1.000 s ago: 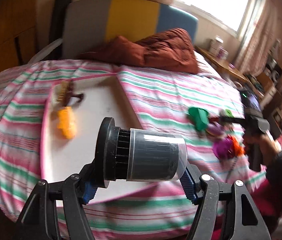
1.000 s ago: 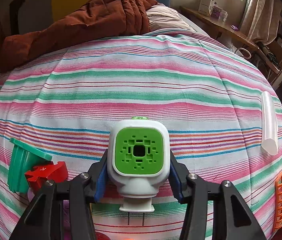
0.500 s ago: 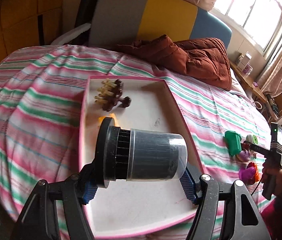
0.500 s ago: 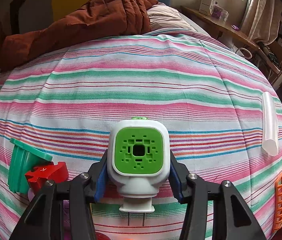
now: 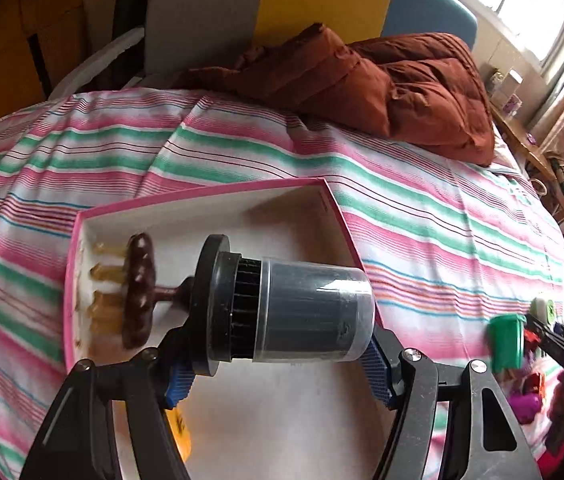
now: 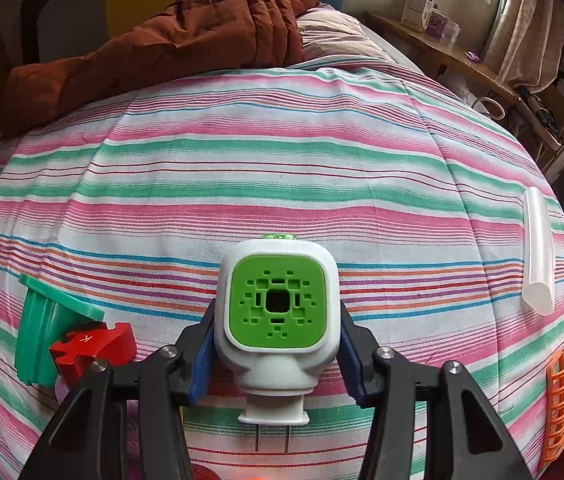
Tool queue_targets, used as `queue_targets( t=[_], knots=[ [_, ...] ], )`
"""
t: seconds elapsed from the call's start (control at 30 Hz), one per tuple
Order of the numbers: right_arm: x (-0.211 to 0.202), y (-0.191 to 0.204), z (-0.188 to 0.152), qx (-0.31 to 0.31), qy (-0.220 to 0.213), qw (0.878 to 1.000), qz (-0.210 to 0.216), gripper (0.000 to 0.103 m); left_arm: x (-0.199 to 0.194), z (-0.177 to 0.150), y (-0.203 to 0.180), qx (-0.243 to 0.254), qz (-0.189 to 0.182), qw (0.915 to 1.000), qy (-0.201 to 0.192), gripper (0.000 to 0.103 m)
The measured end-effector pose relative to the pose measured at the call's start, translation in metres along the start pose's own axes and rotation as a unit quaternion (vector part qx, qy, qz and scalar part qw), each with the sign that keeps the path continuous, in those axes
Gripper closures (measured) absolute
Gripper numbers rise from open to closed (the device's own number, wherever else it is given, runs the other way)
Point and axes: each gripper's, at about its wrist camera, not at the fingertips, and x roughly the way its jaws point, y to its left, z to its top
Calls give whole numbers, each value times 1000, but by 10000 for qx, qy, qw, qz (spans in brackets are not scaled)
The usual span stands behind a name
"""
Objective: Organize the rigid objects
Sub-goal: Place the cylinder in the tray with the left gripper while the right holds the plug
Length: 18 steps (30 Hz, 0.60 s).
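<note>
**Left gripper and canister now over the pink tray; right gripper unchanged**

Since the earlier frames, the left view has swung across the bed: the pink-rimmed tray (image 5: 333, 216) now fills the ground directly beneath and ahead of the left gripper (image 5: 282, 354), where it earlier lay further ahead and to the left. The right view is the same as before.

Left wrist view, left to right:
- Brown massage tool (image 5: 138, 292) with amber prongs, lying in the tray ahead-left of the jaws, against the tray's left wall.
- Yellow object (image 5: 182, 434), partly hidden behind the left finger, on the tray floor.
- Dark cylindrical canister (image 5: 313, 316), black flanged cap to the left, clear sleeve to the right; held crosswise, blue pads pressing on both ends, above the white tray floor.
- Green bin-shaped toy (image 5: 505, 340), on the striped bedspread (image 5: 421, 208) well to the right, beside the right gripper.

Right wrist view, left to right:
- Green bin-shaped toy (image 6: 42, 332), left of the jaws, red puzzle-shaped piece (image 6: 90, 350) touching it.
- Right gripper (image 6: 278, 356), jaws closed on a white plug-in device with green face (image 6: 278, 308), prongs downward, above the bedspread.
- White tube (image 6: 537, 252), well to the right.
- Orange ribbed clip (image 6: 559, 404), far right edge.
</note>
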Motion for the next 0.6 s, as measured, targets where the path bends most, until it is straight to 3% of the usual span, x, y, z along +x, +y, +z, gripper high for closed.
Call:
queue_targets(
  t=[0.17, 0.27, 0.43, 0.6],
  knots=[
    [0, -1, 1, 7, 12, 10000, 25, 51, 20, 10, -3, 27, 140, 9999, 44, 31],
    [0, 0, 1, 0, 7, 10000, 22, 51, 16, 12, -5, 96, 212, 9997, -53, 23],
    [0, 0, 0, 19, -3, 10000, 27, 51, -11, 9, -1, -23, 175, 9992, -358, 20],
    [0, 1, 0, 34, -12, 10000, 29, 51, -57, -19, -2, 178, 403, 9954, -846, 18]
  ],
)
